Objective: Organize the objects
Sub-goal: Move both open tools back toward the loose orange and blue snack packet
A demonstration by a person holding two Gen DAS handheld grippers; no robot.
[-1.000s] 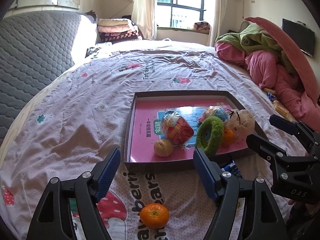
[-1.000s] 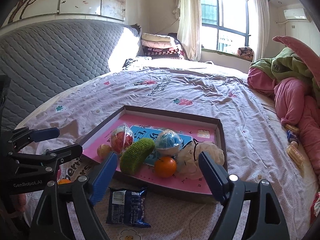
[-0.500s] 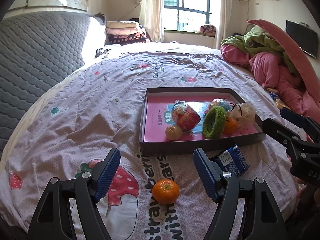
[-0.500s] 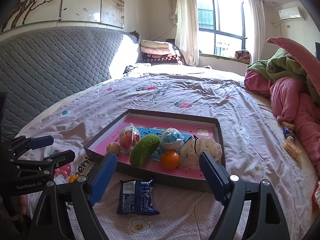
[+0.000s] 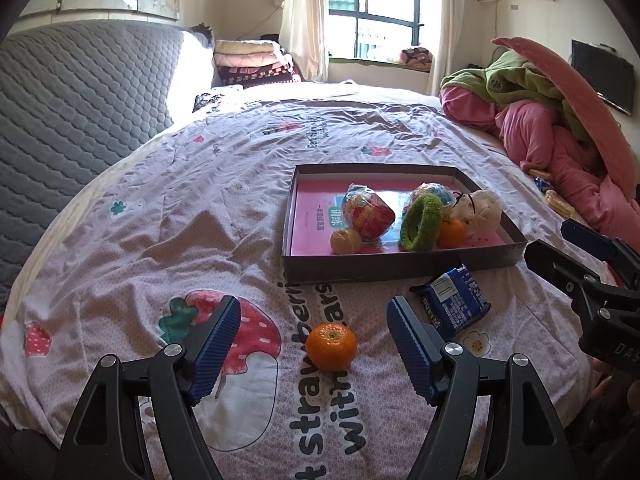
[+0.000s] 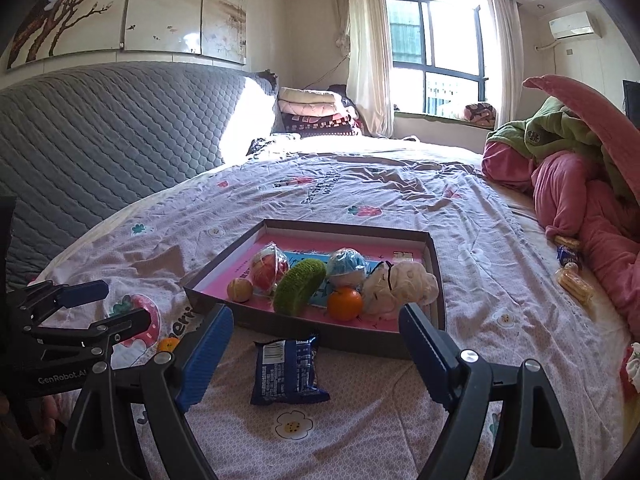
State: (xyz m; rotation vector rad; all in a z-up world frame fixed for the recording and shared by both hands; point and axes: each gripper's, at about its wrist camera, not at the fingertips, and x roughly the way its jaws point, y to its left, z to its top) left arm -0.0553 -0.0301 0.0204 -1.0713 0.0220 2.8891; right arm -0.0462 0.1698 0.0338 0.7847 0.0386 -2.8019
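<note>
Collection tray point(image 5: 400, 270) on bed point(image 5: 200, 216), already holding wrapped balls, green ring point(image 5: 422, 222) and one orange; evidently the sorting destination. Loose orange point(image 5: 331, 341) on the bedspread, framed between left gripper point(image 5: 312, 344) jaws, spread wide and empty. Blue snack packet point(image 6: 289, 368) just outside the tray, ahead of right gripper point(image 6: 312, 356), likewise wide, holding nothing.

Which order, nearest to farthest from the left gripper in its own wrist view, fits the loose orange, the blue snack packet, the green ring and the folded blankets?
1. Loose orange, on the bedsheet between the open jaws.
2. Blue snack packet, right, before the box.
3. Green ring, inside the box.
4. Folded blankets, far end of the bed.
</note>
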